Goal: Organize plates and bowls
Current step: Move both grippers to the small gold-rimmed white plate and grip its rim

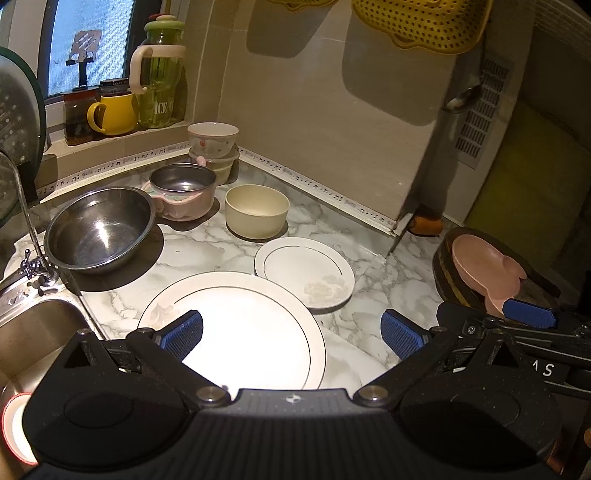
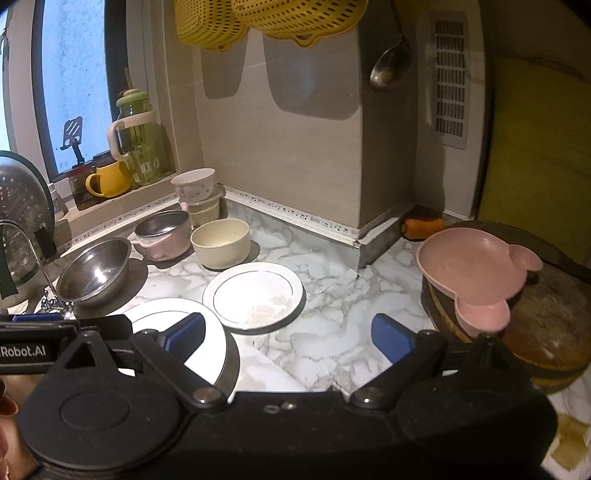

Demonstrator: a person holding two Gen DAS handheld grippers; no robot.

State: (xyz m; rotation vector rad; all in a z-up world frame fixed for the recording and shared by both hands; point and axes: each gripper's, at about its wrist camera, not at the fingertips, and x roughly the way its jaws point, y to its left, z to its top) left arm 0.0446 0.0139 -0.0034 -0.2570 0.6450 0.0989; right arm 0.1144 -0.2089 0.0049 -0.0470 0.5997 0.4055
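Though wide apart, both tongs empty.

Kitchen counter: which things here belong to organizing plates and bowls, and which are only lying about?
For the job: big plate, small plate, cream bowl, steel bowl, pink pot, stacked bowls, pink dish.

Only lying about: yellow mug, green jug, yellow colanders, ladle, carrot.

A home kitchen: a marble-patterned desk beside a steel sink with faucet, yellow colanders and a ladle hanging on the tiled wall, mug and jars on the windowsill.
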